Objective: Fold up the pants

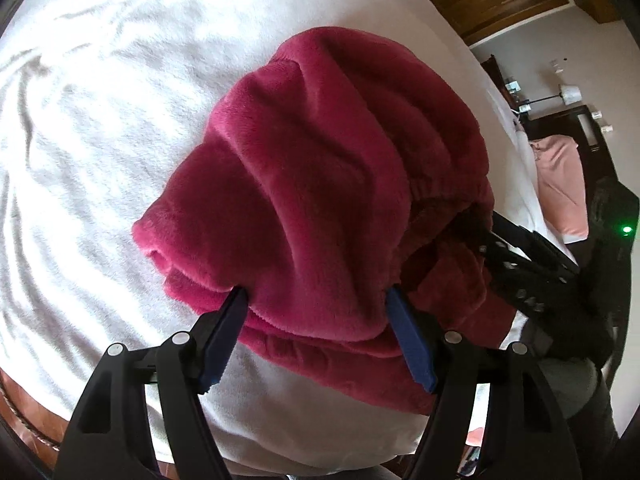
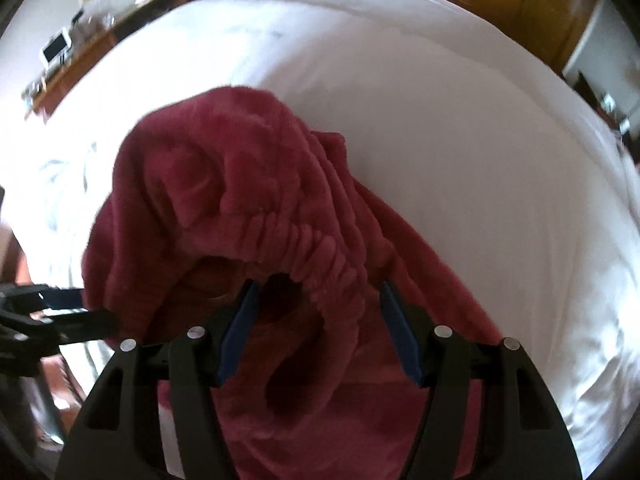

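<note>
Dark pink fleece pants (image 1: 320, 184) lie bunched on a white bed (image 1: 100, 120), folded over with the elastic waistband at the right. My left gripper (image 1: 316, 292) is open, its blue pads (image 1: 228, 332) on either side of the near fabric edge. My right gripper (image 2: 316, 292) is open too, straddling the gathered waistband (image 2: 304, 240) of the pants (image 2: 208, 168). The right gripper also shows in the left wrist view (image 1: 520, 256), at the waistband. The left gripper shows in the right wrist view (image 2: 60, 308), at the left side of the pants.
White bedsheet (image 2: 440, 140) spreads beyond the pants. A pink pillow (image 1: 560, 184) lies at the right. Wooden furniture (image 2: 80, 52) with small items stands beyond the bed. A brown bed frame edge (image 1: 24, 412) is at lower left.
</note>
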The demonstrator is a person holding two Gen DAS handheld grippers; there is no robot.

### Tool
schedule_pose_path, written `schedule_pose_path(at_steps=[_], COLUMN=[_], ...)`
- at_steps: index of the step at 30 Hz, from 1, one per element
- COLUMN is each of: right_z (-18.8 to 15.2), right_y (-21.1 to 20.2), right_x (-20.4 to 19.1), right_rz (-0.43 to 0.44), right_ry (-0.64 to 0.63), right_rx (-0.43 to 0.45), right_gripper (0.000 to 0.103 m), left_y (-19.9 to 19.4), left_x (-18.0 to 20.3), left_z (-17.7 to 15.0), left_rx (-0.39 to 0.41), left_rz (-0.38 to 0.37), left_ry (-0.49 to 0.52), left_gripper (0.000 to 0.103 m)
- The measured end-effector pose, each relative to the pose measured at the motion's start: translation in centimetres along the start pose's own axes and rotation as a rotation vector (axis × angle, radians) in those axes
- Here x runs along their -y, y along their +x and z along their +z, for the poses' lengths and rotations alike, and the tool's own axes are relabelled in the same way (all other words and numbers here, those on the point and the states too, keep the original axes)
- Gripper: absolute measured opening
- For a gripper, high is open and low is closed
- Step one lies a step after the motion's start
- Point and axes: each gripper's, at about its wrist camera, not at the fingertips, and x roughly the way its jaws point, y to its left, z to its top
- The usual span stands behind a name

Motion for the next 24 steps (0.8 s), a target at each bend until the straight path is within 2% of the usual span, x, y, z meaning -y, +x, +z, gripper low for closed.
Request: schedule_pose_path(at_steps=[5, 6, 7, 9, 15, 21, 24], right_z=[1.6, 2.0, 2.4, 2.8, 3.0, 1.6, -0.2], right_y=[1.7, 1.9, 2.0, 1.9, -1.4, -5.2, -7.9], right_x=[-0.8, -0.8, -0.8, -0.3, 3.6, 5.5, 6.5], right_rz=[0.016, 0.044, 0.073, 0.108, 0.323, 0.433, 0.496], right_ry=[-0.056, -0.051, -0.036, 0.005, 0.245, 0.345, 0.400], right_rx=[-0.021, -0.030, -0.043, -0.058, -0.019, 0.030, 0.060], right_gripper=[0.061, 0.049, 0.032, 0.017, 0.014, 0.013, 0.013], left_y=[1.1, 1.0, 1.0, 0.7, 0.5, -0.1, -1.2], left_x=[-0.9, -1.0, -1.1, -1.1, -1.0, -0.1, 0.7], left_z=[0.4, 0.4, 0.4, 0.3, 0.1, -1.4, -2.5], left_rx=[-0.040, -0.041, -0.039, -0.038, -0.025, -0.004, 0.022], left_rz=[-0.047, -0.049, -0.049, -0.047, -0.046, -0.052, -0.058], left_ry=[-0.053, -0.055, -0.056, -0.059, -0.093, -0.119, -0.128], left_gripper=[0.072, 0.072, 0.072, 0.072, 0.072, 0.072, 0.072])
